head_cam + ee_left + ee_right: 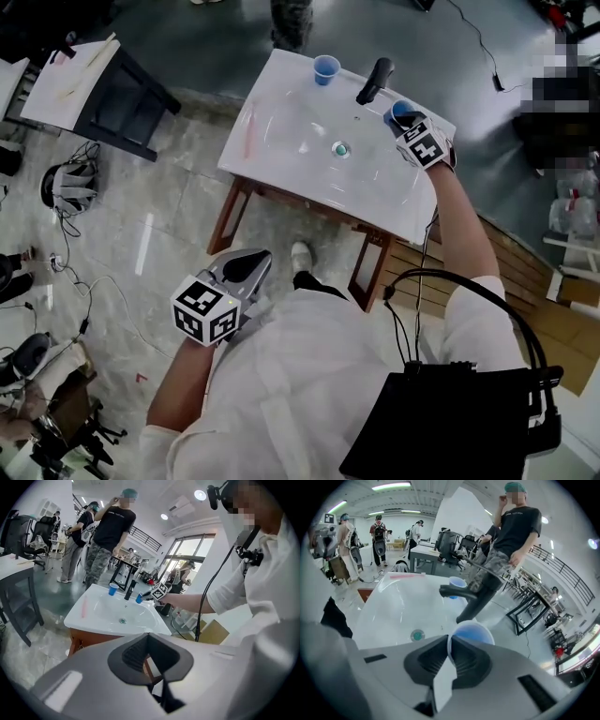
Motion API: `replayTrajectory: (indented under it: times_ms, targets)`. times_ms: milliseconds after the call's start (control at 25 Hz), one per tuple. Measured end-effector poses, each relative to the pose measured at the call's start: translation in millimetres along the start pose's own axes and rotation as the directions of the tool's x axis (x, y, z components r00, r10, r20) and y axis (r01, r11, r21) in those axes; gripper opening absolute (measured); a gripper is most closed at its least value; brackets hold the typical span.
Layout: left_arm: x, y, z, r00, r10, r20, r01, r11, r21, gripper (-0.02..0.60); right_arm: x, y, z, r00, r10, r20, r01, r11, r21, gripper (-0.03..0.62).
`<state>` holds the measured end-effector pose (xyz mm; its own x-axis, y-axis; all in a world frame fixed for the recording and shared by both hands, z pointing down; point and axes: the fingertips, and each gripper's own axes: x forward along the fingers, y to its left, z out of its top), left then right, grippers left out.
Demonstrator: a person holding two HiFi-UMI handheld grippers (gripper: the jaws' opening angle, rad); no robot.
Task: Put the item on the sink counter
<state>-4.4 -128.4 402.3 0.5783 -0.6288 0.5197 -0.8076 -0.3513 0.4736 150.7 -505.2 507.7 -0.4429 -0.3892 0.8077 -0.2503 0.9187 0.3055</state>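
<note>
The white sink counter (281, 122) stands ahead, with a black faucet (375, 80) at its far edge. My right gripper (408, 127) is over the counter's right end beside the faucet, shut on the rim of a blue cup (401, 112). In the right gripper view the jaws pinch the near wall of that blue cup (476, 633), which is just in front of the faucet (476, 597). A second blue cup (326, 68) stands left of the faucet. My left gripper (246, 267) hangs low beside my body, away from the counter, shut and holding nothing.
A pink stick-like item (249, 131) lies on the counter's left side, and the drain (340, 148) is in the basin's middle. A dark table (131, 94) stands far left. Cables and gear (66, 187) lie on the floor. A bystander (110, 531) stands behind the sink.
</note>
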Motion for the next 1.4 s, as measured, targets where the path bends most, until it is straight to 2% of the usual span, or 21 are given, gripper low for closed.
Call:
replayTrajectory:
  times_ms: [360,680,840,960,1080,1240,1400]
  targets:
    - [-58,-4,-27,0.998,-0.059,0.009,0.059,0.996,0.066,0.005,-64,93,23,1.000,0.008,0.001,-0.008,1.000,-0.006,0.020]
    - [-127,-9,-79,0.994,-0.110,0.001,0.109,0.988,0.106,0.005,-109,214,52,1.000,0.019,0.019,-0.018,0.999,-0.035,0.019]
    - [-156,-7,-118,0.992,-0.120,-0.024,0.122,0.987,0.108,0.005,-117,291,61,0.997,0.061,0.044,-0.059,0.998,-0.034,0.020]
    - [-173,-9,-152,0.989,-0.135,-0.059,0.140,0.986,0.089,0.005,-110,351,56,0.994,0.103,0.037,-0.102,0.994,-0.026,0.020]
    - [-178,-9,-174,0.985,-0.149,-0.091,0.156,0.985,0.078,0.005,-89,392,42,0.991,0.132,0.017,-0.132,0.991,-0.016,0.020]
    - [-160,-10,-193,0.979,-0.168,-0.112,0.176,0.982,0.063,0.005,-35,413,9,0.990,0.141,-0.018,-0.141,0.990,-0.022,0.020]
    - [-139,-1,-202,0.975,-0.178,-0.136,0.190,0.979,0.077,0.005,29,408,-21,0.992,0.117,-0.042,-0.116,0.993,0.023,0.020]
